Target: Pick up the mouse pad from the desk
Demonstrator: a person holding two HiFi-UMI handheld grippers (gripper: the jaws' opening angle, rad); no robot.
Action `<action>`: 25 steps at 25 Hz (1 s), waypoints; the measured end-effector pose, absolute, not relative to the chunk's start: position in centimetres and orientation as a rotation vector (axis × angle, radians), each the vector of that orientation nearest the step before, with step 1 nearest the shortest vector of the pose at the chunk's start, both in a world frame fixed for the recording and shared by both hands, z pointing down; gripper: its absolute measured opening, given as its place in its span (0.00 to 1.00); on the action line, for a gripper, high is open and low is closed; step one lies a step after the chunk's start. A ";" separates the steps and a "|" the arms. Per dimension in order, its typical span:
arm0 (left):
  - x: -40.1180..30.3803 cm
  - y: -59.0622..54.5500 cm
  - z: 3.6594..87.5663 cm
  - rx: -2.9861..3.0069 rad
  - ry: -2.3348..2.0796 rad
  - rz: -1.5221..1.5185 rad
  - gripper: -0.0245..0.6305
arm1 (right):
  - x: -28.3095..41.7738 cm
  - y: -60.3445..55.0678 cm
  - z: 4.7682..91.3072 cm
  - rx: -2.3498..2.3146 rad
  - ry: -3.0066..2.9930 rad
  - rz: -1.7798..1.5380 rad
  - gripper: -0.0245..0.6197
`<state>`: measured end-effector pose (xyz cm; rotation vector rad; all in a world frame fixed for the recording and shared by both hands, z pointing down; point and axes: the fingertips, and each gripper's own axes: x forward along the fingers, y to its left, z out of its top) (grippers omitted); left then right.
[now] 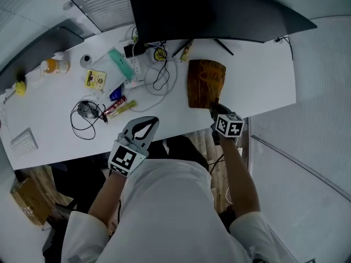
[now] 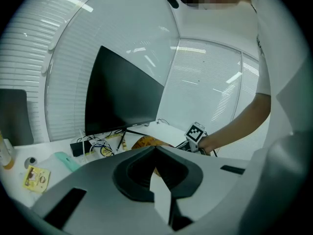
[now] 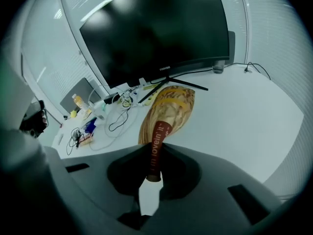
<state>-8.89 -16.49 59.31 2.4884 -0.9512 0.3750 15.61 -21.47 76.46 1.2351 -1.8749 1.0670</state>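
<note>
The right gripper (image 1: 215,109) is pinching the near edge of the mouse pad (image 1: 205,84), jaws pressed tight on its red-striped end, which is showing clearly in the right gripper view (image 3: 155,153). The grasp looks done. The pad (image 3: 168,109) is lying on the white desk (image 1: 263,81) in front of the monitor (image 1: 219,10), close to the near desk edge. Its gripped end is tilting up into the jaws while the far part seems to be resting on the surface, so the lift is only starting. What is left, by my read, is raising the whole pad clear of the desk. The left gripper (image 1: 147,122) is hovering over the near desk edge, well apart from the pad, jaws pressed together with nothing between them (image 2: 155,151), and is taking no part. Loose cables (image 1: 159,81) are lying just left of the pad, not touching it.
</note>
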 end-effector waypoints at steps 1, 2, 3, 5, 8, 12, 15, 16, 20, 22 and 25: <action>-9.0 -16.3 59.1 2.493 -0.960 0.373 0.07 | 15.4 -21.4 75.7 1.229 -1.898 1.058 0.12; -9.0 -16.2 58.9 2.497 -0.974 0.369 0.07 | 15.2 -21.3 75.0 1.223 -1.921 1.047 0.12; -9.1 -16.1 58.7 2.501 -0.992 0.365 0.07 | 15.1 -21.4 74.3 1.220 -1.946 1.036 0.12; -9.0 -15.9 58.5 2.505 -1.033 0.356 0.07 | 15.0 -21.6 72.9 1.216 -2.001 1.010 0.12; -8.9 -15.1 57.7 2.491 -1.082 0.335 0.07 | 15.1 -21.4 69.7 1.202 -2.087 0.964 0.12; -8.3 -13.7 56.0 2.475 -1.153 0.309 0.07 | 15.2 -20.4 64.9 1.161 -2.195 0.893 0.12; -7.8 -12.6 54.7 2.464 -1.231 0.296 0.07 | 15.0 -19.7 61.2 1.124 -2.293 0.841 0.12; -7.6 -12.1 54.2 2.460 -1.263 0.285 0.07 | 15.1 -19.4 60.2 1.111 -2.326 0.832 0.12; -6.3 -9.4 52.6 2.420 -1.382 0.237 0.07 | 15.8 -17.2 56.9 1.055 -2.429 0.819 0.12; -5.7 -8.0 52.0 2.391 -1.441 0.212 0.07 | 16.4 -16.1 55.5 1.024 -2.472 0.811 0.12; -4.6 -5.5 51.0 2.345 -1.516 0.158 0.07 | 17.4 -14.1 53.8 0.974 -2.528 0.798 0.12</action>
